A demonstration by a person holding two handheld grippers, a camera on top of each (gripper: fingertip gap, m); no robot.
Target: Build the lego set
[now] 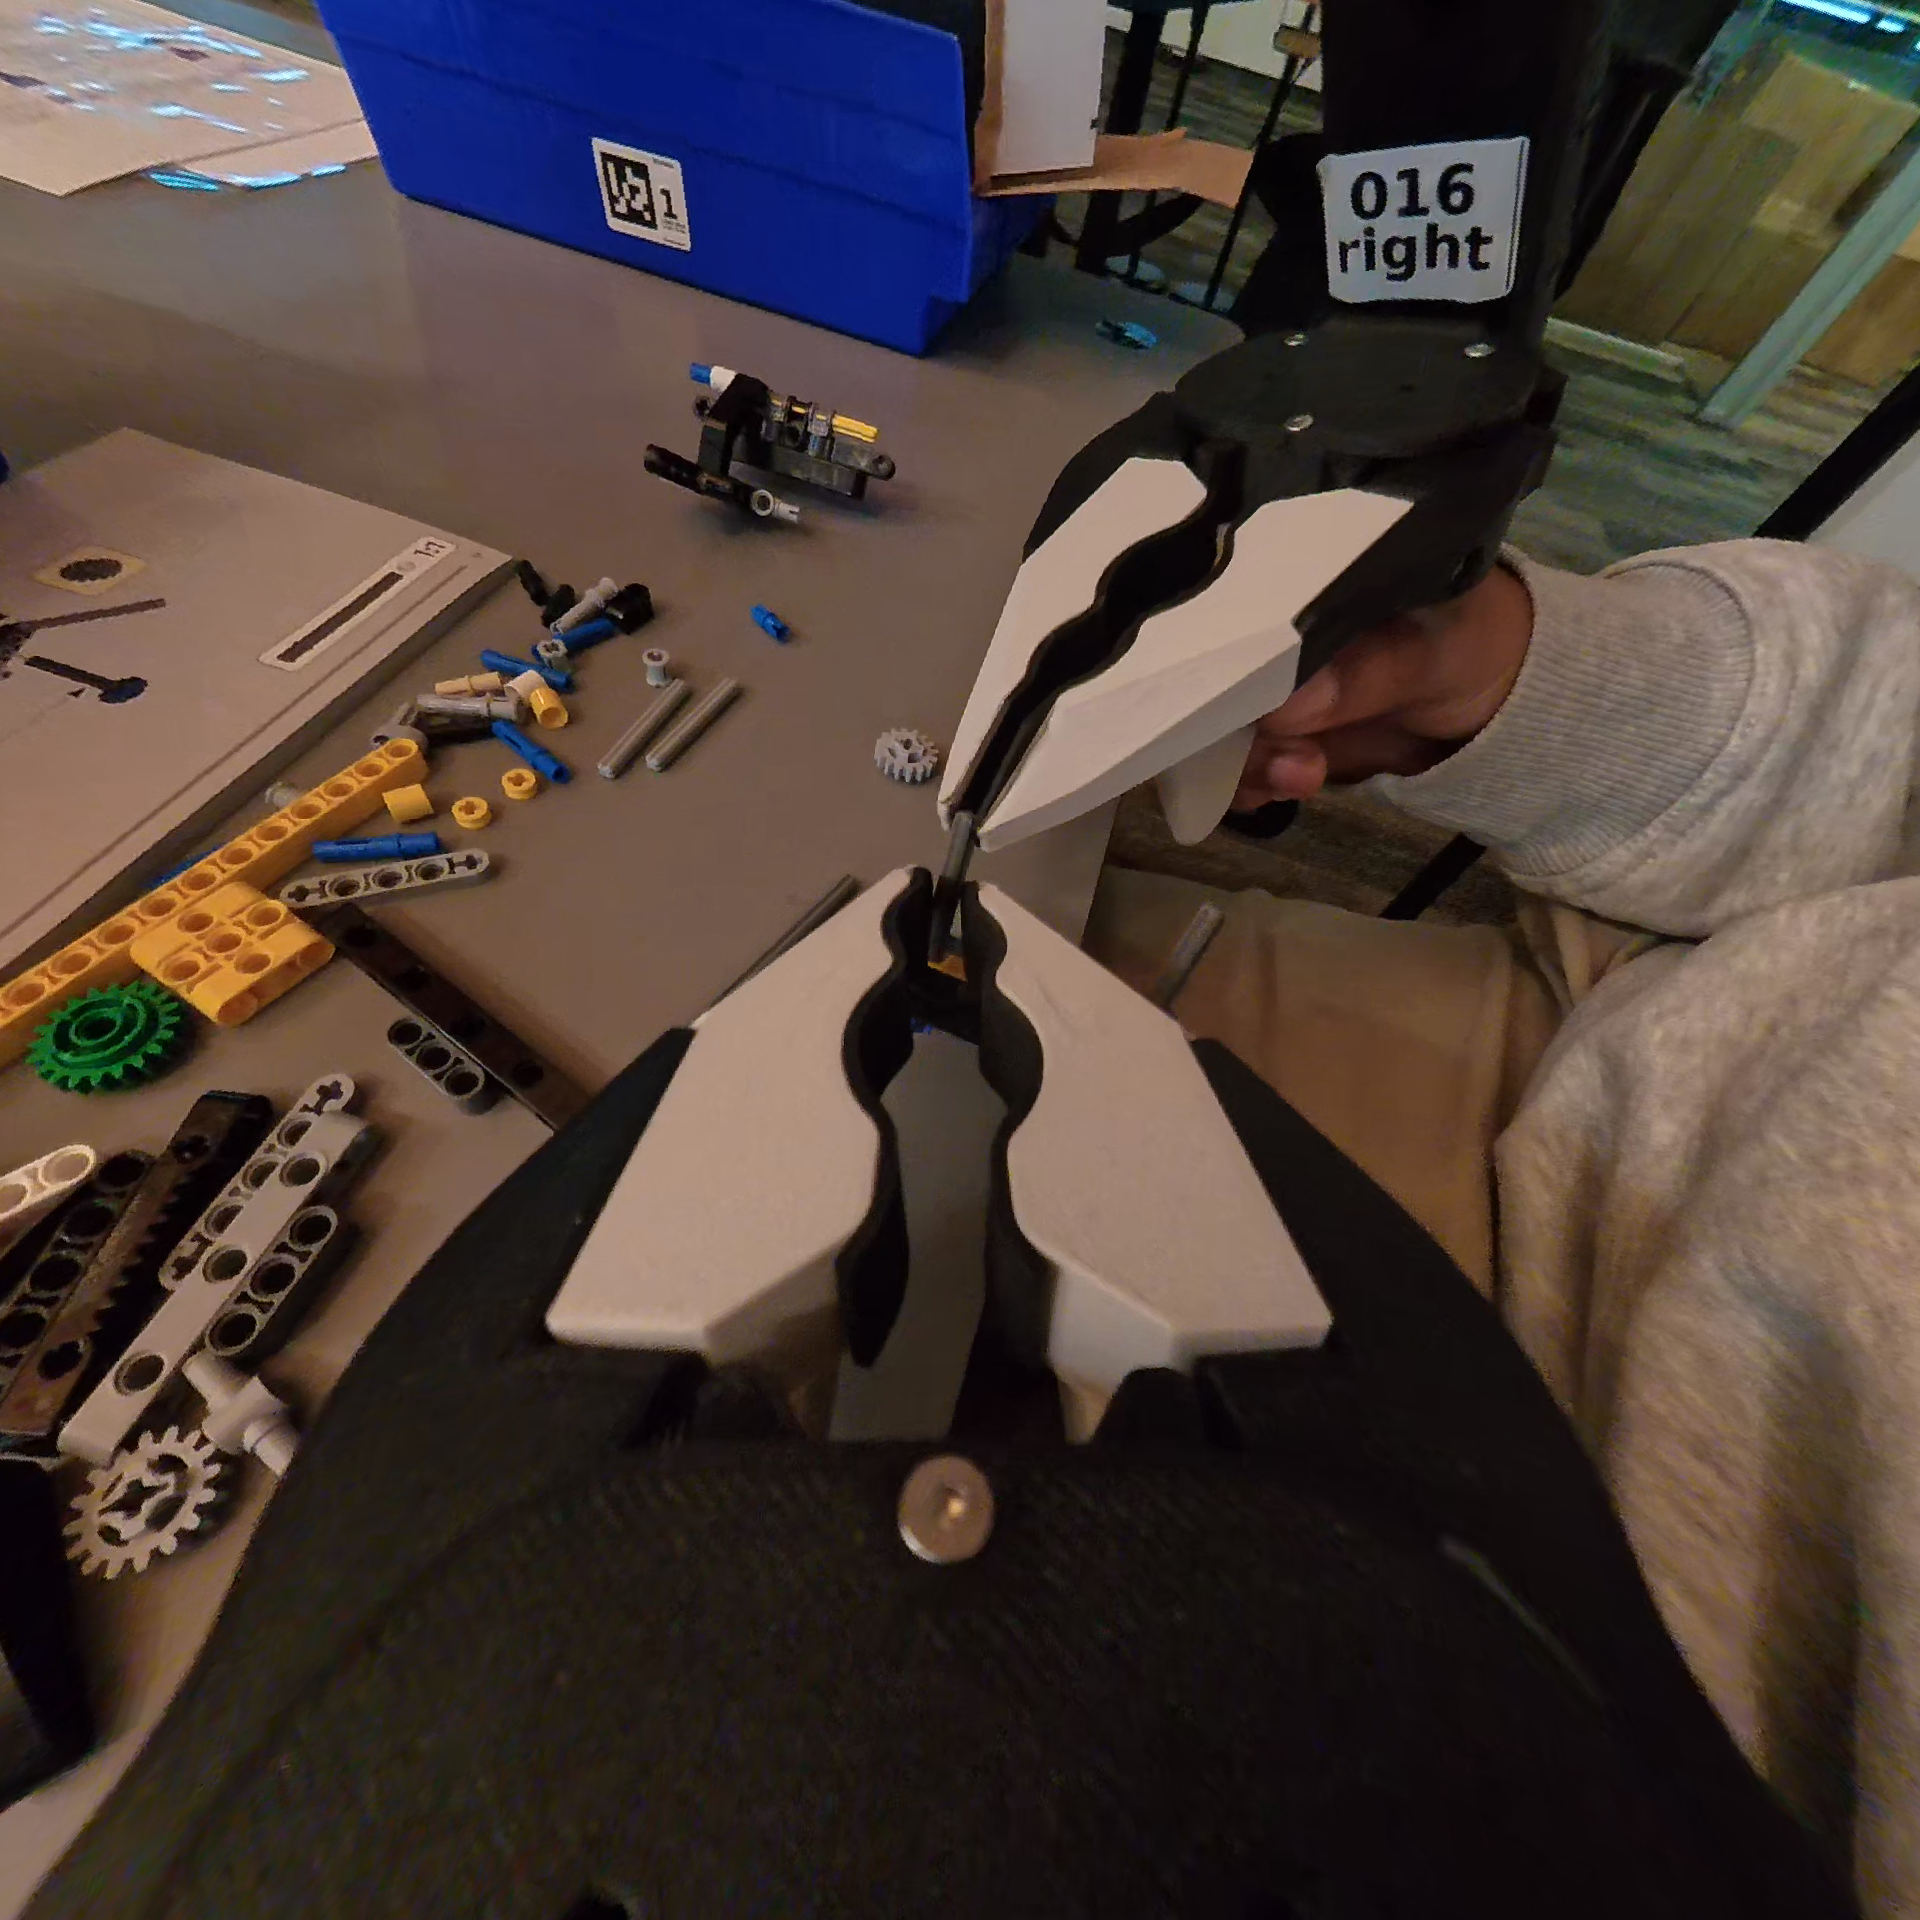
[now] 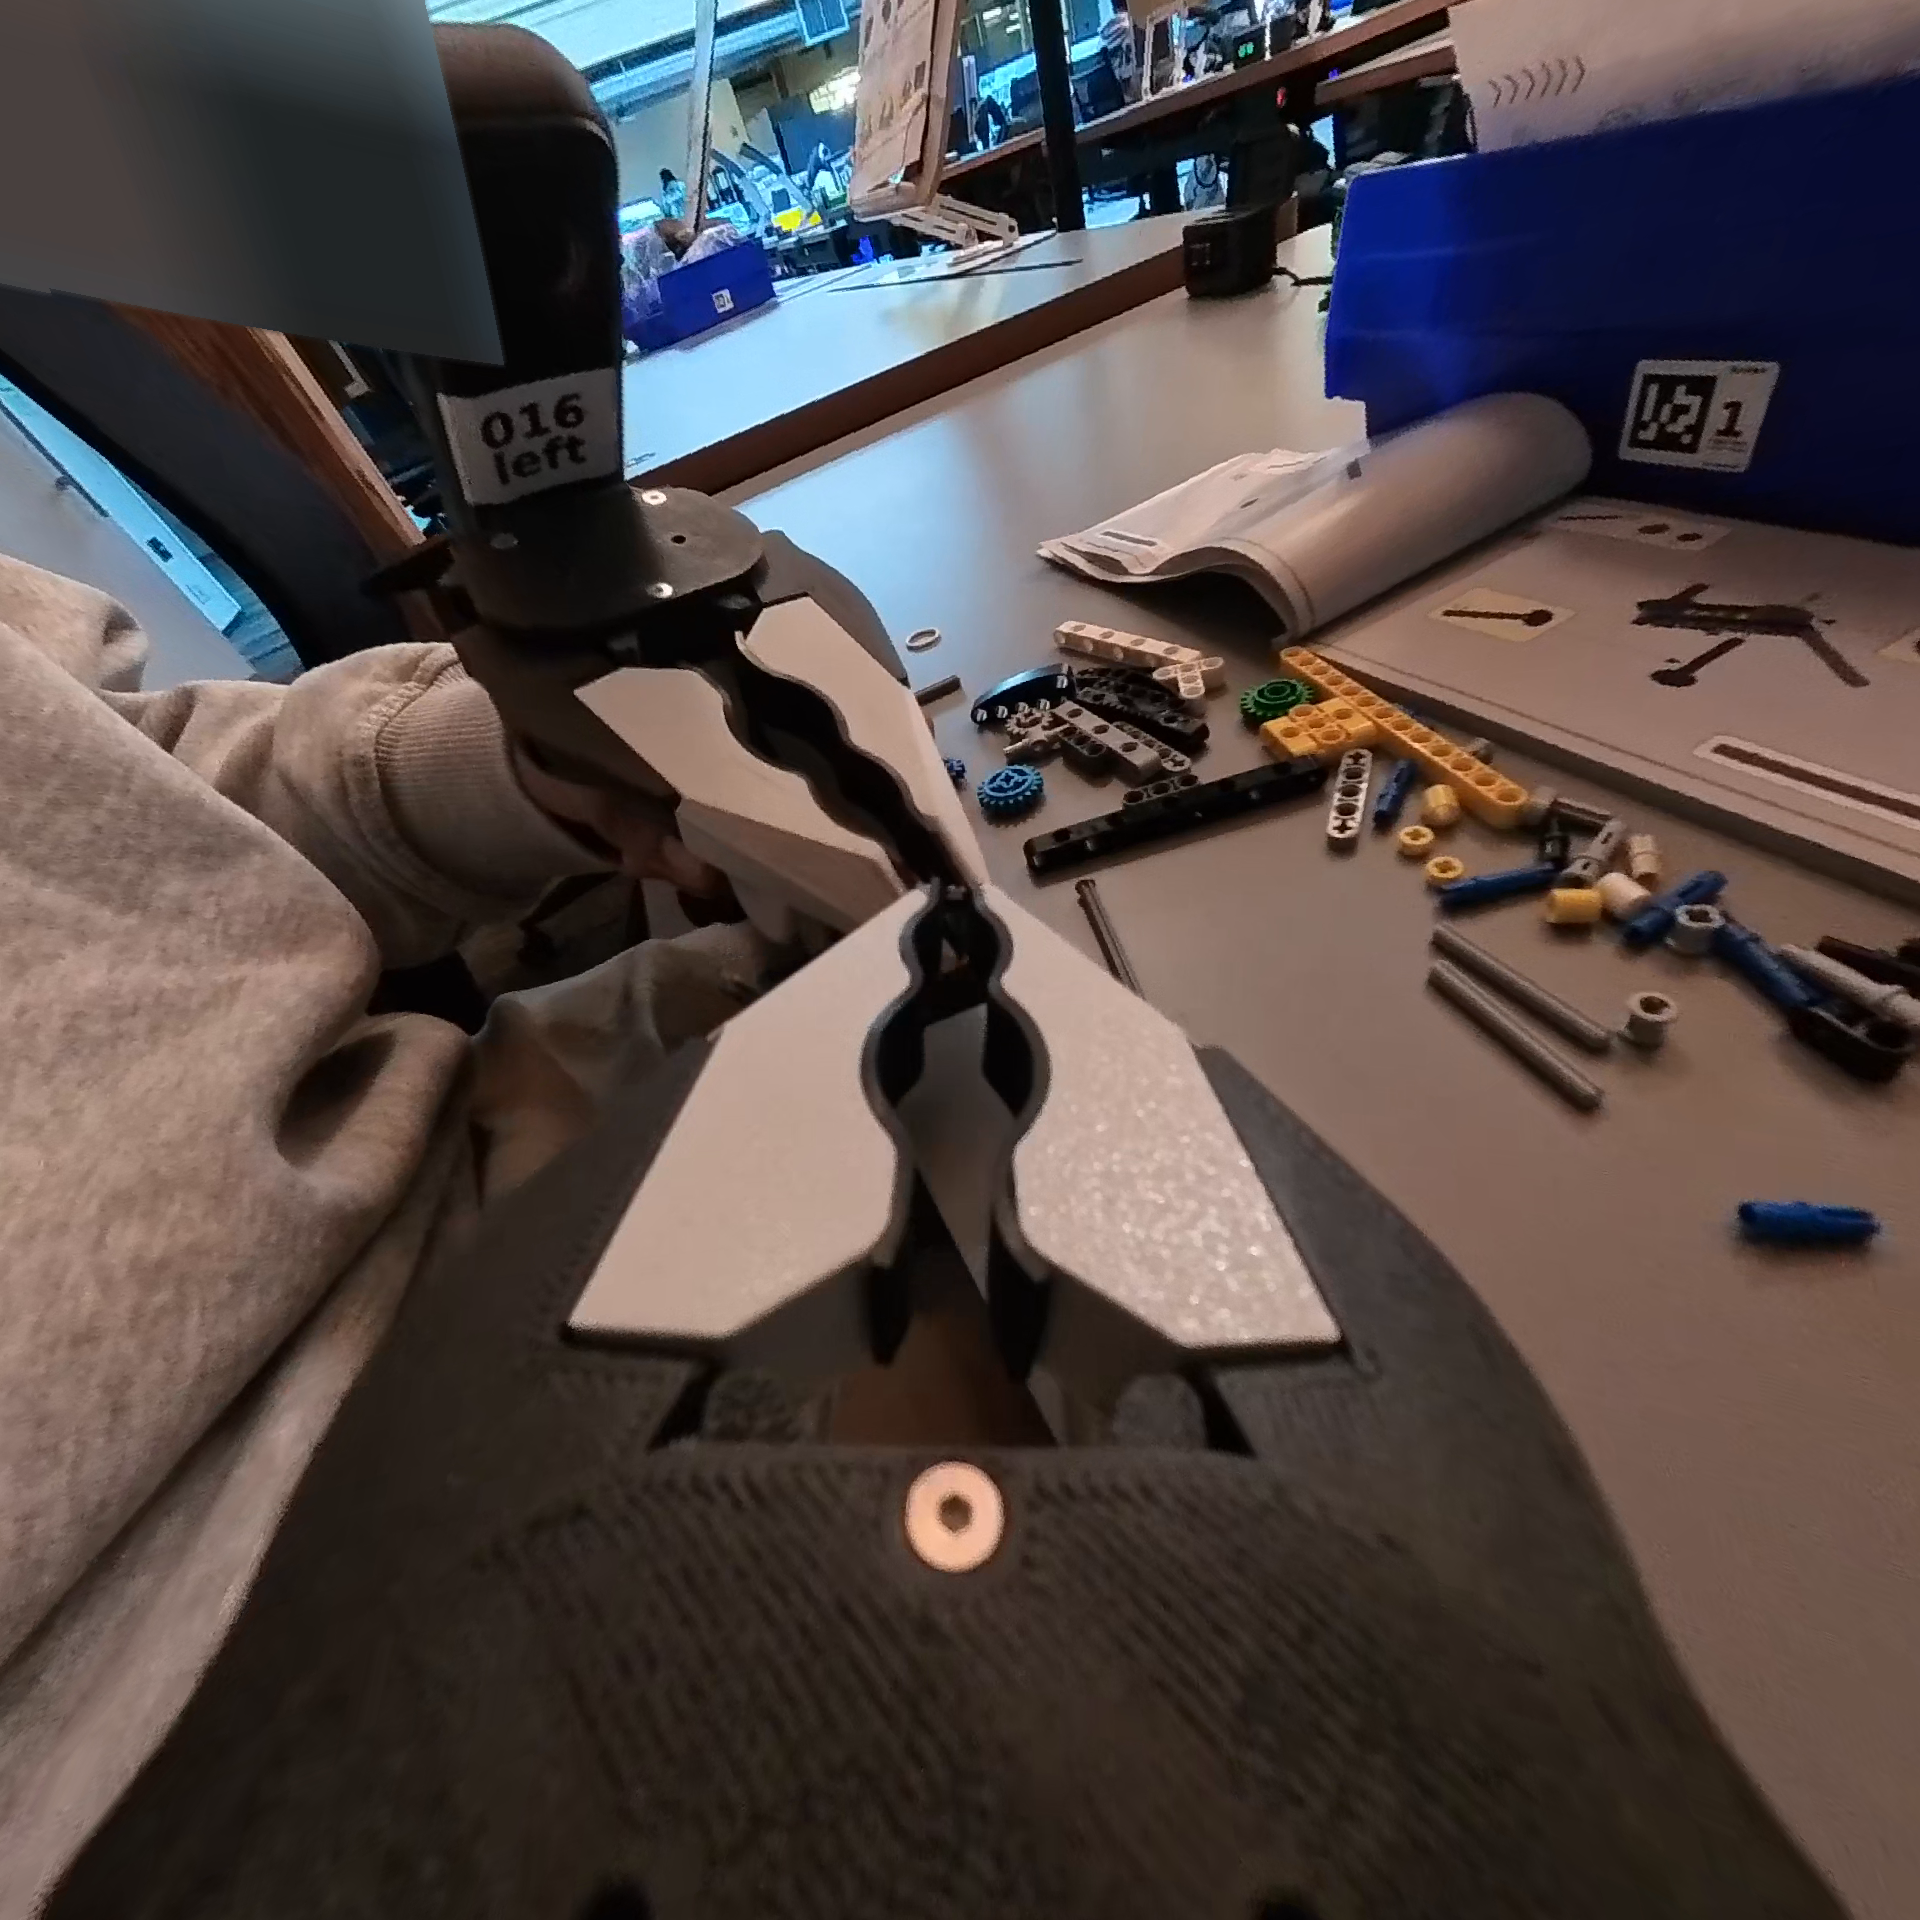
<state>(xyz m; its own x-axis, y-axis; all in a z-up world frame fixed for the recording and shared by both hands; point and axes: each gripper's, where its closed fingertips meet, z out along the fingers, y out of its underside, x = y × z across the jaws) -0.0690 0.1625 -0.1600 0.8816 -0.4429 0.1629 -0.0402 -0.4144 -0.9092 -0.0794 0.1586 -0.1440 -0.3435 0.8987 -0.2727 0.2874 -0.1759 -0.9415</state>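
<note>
My left gripper [image 1: 945, 896] is shut on a small black and yellow Lego piece [image 1: 945, 971] held deep between its tips. My right gripper [image 1: 964, 823] comes in from the upper right, shut on a thin dark grey pin [image 1: 956, 868] whose lower end reaches into the left gripper's piece. The two grippers meet tip to tip above the table's near edge, over the person's lap. In the right wrist view my right gripper [image 2: 951, 899] holds the dark piece [image 2: 951, 951] and the left gripper [image 2: 935, 873] touches it from the upper left.
On the grey table [image 1: 582, 343] lie a small black sub-assembly [image 1: 774, 447], a yellow beam [image 1: 208, 883], a green gear [image 1: 104, 1039], two grey axles [image 1: 670, 727], a grey gear [image 1: 906, 753], blue pins and dark beams. An open booklet [image 1: 208, 644] and a blue bin [image 1: 675, 156] stand behind. The grippers are tip to tip, or close to it. Left tips and right tips are each some 15 centimeters from the green gear [image 1: 104, 1039].
</note>
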